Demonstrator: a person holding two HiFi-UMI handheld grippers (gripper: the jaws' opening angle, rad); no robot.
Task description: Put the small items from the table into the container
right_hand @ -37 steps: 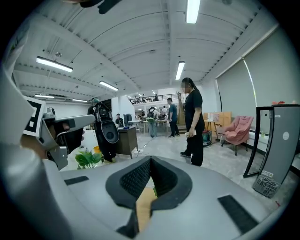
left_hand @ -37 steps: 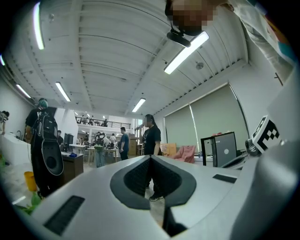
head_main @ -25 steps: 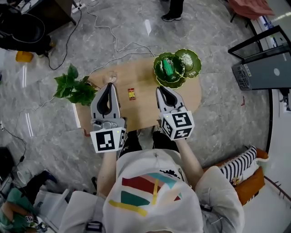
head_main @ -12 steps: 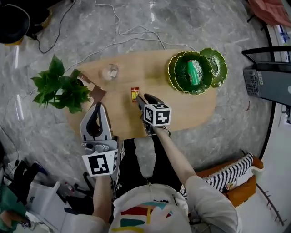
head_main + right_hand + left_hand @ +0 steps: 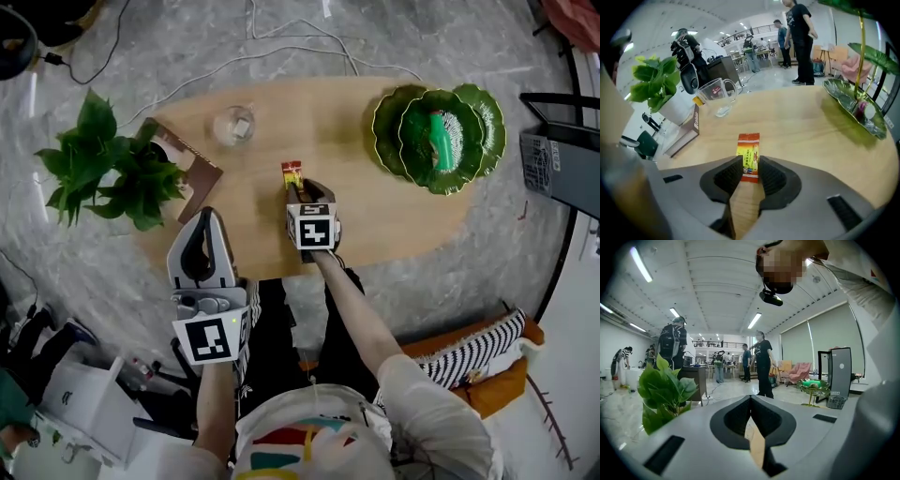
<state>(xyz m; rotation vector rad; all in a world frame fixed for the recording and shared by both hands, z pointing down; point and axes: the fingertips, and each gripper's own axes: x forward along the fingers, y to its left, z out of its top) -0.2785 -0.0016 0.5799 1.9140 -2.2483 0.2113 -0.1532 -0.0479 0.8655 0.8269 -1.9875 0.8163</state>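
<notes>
Right gripper view: I log the right gripper (image 5: 750, 162) with jaws closing either side of a red-yellow sachet (image 5: 748, 146), which lies flat on the surface (image 5: 801, 124). Left gripper (image 5: 750, 399): jaws together, empty. Green dish (image 5: 441, 141) well apart.

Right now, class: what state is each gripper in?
Left gripper: shut, empty.
Right gripper: jaws closing around the red-yellow packet, not yet gripping.

Open-plan office hall: oval table (image 5: 394, 225) on marble floor (image 5: 94, 272); desks (image 5: 691, 378), standing people (image 5: 764, 362) beyond it, strip lights (image 5: 754, 320) overhead.
</notes>
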